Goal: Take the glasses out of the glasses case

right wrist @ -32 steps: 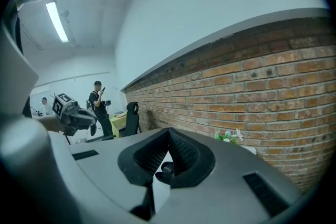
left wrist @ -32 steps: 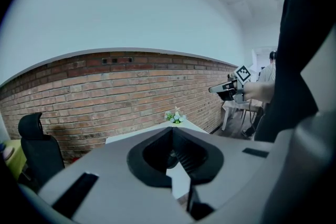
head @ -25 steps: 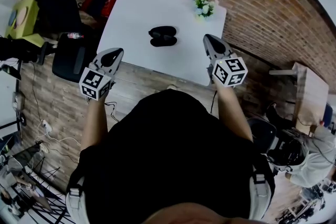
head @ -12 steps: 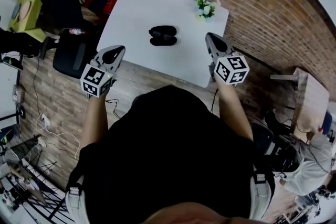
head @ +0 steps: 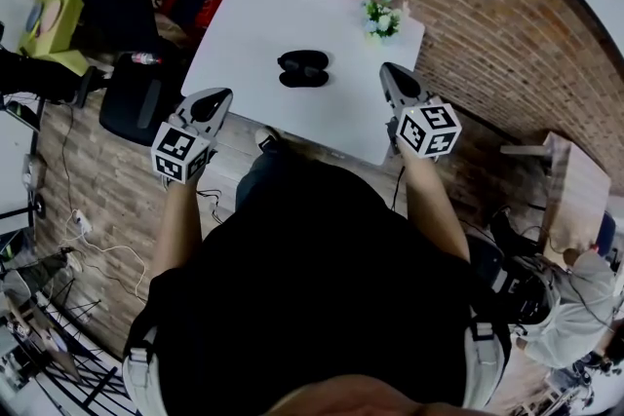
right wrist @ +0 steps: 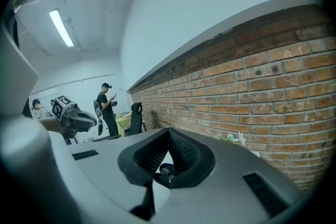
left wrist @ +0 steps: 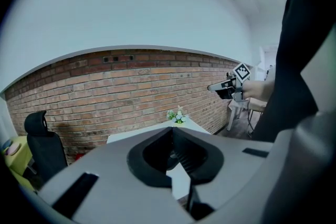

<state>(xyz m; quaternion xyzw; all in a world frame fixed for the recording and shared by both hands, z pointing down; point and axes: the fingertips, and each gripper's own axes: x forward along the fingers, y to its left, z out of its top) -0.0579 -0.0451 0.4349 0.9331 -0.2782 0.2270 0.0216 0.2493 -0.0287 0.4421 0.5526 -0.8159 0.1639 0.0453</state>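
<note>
A black glasses case (head: 302, 68) lies near the middle of the white table (head: 244, 24); it reads as two dark lobes, and I cannot tell whether its lid is up. My left gripper (head: 218, 96) hangs shut and empty over the table's near left edge, short of the case. My right gripper (head: 387, 71) is shut and empty too, to the right of the case, above the table's near right part. In the right gripper view the case (right wrist: 165, 169) shows small and dark through the gap under the closed jaws.
A small pot of flowers (head: 382, 13) stands at the table's far right corner. A black office chair (head: 115, 5) and a dark seat (head: 136, 102) are left of the table. Brick wall runs behind; a wooden desk (head: 575, 175) and a person (head: 575, 307) are at the right.
Both grippers have stayed almost where they were. A shoe and leg of the person now show under the table's near edge.
</note>
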